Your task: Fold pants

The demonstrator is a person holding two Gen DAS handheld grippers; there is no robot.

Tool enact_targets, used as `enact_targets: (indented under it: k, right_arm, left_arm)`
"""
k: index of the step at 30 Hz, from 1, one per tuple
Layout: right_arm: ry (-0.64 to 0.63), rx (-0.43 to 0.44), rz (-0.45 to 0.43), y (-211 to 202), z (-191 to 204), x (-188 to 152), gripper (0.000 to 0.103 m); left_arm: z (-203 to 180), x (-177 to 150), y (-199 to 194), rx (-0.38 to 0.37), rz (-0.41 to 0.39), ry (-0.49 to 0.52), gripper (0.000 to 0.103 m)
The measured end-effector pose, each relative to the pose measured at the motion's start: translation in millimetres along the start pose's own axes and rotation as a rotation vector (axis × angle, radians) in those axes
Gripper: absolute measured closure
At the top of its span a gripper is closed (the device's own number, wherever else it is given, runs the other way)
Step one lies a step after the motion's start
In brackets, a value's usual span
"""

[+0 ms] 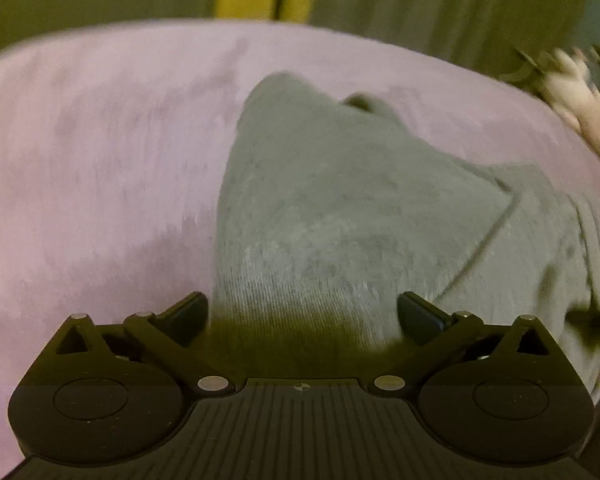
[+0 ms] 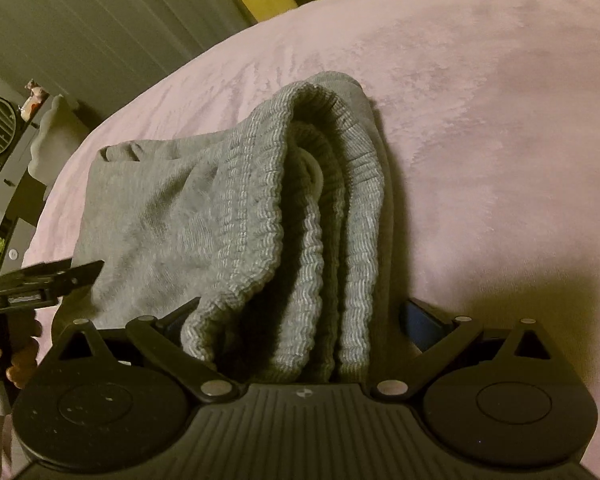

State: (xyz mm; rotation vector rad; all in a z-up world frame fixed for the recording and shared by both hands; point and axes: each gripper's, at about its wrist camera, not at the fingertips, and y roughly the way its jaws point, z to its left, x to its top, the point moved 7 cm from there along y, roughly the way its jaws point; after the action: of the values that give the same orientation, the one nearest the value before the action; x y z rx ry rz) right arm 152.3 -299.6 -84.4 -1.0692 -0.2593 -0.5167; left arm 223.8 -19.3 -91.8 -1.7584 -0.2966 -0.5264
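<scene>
Lying on a pink blanket (image 2: 480, 120) that covers what looks like a bed, the grey pants (image 2: 172, 208) are seen already doubled into a thick bundle, with the ribbed waistband (image 2: 312, 208) stacked in several layers at the near end. The folding is judged to be in its closing step, a release or tidy-up. The left gripper (image 1: 302, 312) is held with its jaws spread wide over a ribbed edge of the cloth, nothing being pinched. The right gripper (image 2: 300, 320) has the waistband layers lying between its jaws, which stand fairly wide; whether the pads press on the fabric cannot be told. Next, either a last fold or a clean withdrawal is called for, with no layer dragged along. The left view is smeared by motion, the hand (image 1: 572, 92) at its right edge is blurred, and the bundle's far edge and underside are hidden.
</scene>
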Motion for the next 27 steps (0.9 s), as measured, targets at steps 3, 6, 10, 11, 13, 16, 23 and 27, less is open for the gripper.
enact_targets:
  k: [3, 6, 10, 11, 13, 16, 23, 27]
  right_arm:
    - [-0.032, -0.017, -0.027, -1.1, 3.2, -5.2, 0.002]
    - [-0.059, -0.031, -0.038, -0.7, 7.0, -7.1, 0.002]
    - [-0.039, -0.024, -0.032, 0.4, 5.7, -5.2, 0.002]
    - [-0.037, -0.026, -0.028, 0.9, 6.1, -4.8, 0.002]
    - [-0.038, -0.029, -0.023, 0.4, 5.0, -4.6, 0.002]
    - [-0.041, -0.028, -0.033, -0.1, 8.4, -4.5, 0.003]
    - [-0.05, 0.026, -0.038, -0.6, 13.6, -0.3, 0.02]
    - [0.043, 0.107, -0.01, 9.5, 11.4, 9.5, 0.002]
  left_arm:
    - [-8.4, 4.7, 4.7, 0.056, -0.014, 0.029, 0.0]
    - [-18.0, 3.7, 4.0, 0.097, -0.033, 0.086, 0.0]
    - [-8.9, 5.9, 7.4, 0.044, -0.012, 0.038, 0.0]
    - [-8.6, 5.6, 8.1, 0.039, -0.014, 0.043, 0.0]
    - [-10.4, 4.5, 6.3, 0.048, -0.024, 0.052, 0.0]
    - [-16.5, 2.4, 2.6, 0.037, -0.029, 0.077, 0.006]
    - [-22.6, 5.4, -0.5, -0.009, -0.037, 0.117, 0.016]
    - [-11.9, 12.6, 15.6, -0.049, -0.007, 0.013, 0.0]
